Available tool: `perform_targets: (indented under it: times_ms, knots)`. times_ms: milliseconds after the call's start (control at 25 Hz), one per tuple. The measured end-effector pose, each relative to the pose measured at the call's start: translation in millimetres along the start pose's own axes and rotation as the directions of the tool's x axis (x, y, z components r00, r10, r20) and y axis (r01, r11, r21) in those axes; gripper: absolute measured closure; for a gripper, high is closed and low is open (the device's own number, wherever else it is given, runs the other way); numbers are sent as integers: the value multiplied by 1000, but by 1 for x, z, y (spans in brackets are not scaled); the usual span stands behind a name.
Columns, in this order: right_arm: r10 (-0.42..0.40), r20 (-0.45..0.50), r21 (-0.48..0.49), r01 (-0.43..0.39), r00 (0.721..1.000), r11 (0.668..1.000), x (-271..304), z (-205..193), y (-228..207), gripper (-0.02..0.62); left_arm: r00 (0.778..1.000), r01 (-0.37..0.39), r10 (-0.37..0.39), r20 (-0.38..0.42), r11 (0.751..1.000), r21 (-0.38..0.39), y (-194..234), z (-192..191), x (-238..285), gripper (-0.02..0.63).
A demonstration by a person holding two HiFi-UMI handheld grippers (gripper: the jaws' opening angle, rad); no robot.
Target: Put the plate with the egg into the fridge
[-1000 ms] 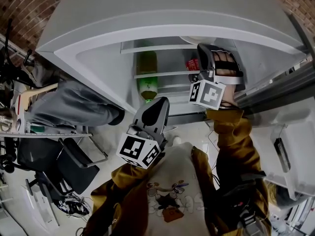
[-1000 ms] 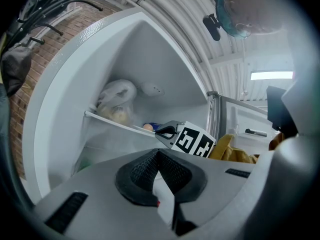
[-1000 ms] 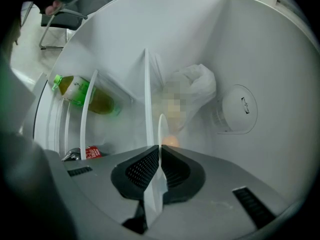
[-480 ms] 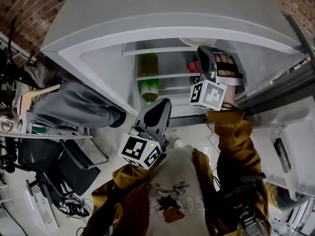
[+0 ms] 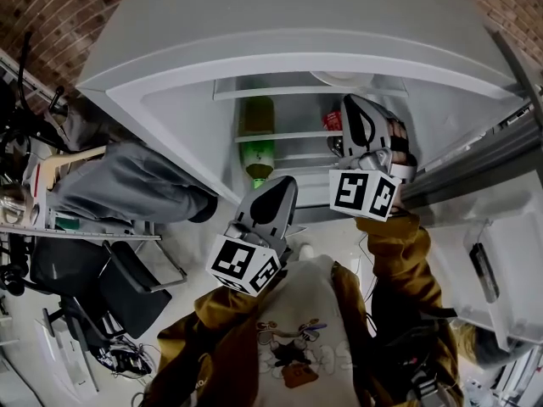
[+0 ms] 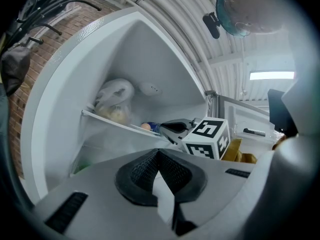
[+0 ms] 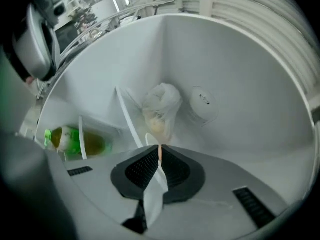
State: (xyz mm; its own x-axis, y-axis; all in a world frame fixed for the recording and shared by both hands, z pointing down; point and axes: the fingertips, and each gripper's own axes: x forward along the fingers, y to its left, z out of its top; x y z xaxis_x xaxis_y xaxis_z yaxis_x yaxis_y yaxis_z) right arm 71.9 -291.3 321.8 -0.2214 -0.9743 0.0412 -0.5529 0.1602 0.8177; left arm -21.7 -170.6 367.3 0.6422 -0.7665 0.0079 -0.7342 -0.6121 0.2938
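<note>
- The right gripper [image 7: 160, 150] has its jaws pressed almost together on a thin pale edge; this seems to be the rim of the plate [image 7: 150, 136].
- The egg [image 6: 145, 126] lies on a shelf [image 6: 107, 120] inside the fridge [image 5: 356, 15], just beside the right gripper's jaws; the plate under it is hard to make out in the left gripper view.
- A white plastic bag [image 6: 115, 100] stands on the same shelf behind the egg, near the back wall.
- The left gripper [image 6: 158, 153] has its jaws together with nothing between them; it hangs in front of the open fridge, apart from the shelf.
- A green bottle [image 5: 257, 147] is inside the fridge; in the head view it is left of the right gripper.
</note>
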Motion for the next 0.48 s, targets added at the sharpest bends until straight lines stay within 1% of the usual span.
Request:
perform_targets:
  times_ms: [40,120,160,200,240,320,400,480]
  knots:
    - [-5,34,64,3,999,998,-7,6,-1,575,1000,1,-1,-2,1000,0,0,0,0,600]
    - [-5,109,188,-16,994,982,-21,19,-2,575,1000,-4,4,-1,1000,-3,1,-1,-1,600]
    - [-6,142,252,-30,990,967,-28,24,-3,575,1000,-8,8,0,1000,-6,1,-1,-1,600]
    - [-14,168,329,-43,986,943,-34,26,-3,575,1000,-12,12,0,1000,-9,2,-2,-2,600]
    - [-25,185,422,-56,982,905,-41,26,-4,575,1000,-16,16,-2,1000,-11,2,-3,-2,600]
    - [-20,186,604,-98,982,791,-53,17,1,575,1000,-20,20,-7,1000,-15,2,-5,-3,600]
    - [37,164,720,-145,986,679,-62,0,13,575,1000,-25,25,-10,1000,-15,3,-6,-4,600]
    - [76,142,807,-159,987,569,-70,-15,26,575,999,-33,33,-8,999,-21,4,-6,-5,600]
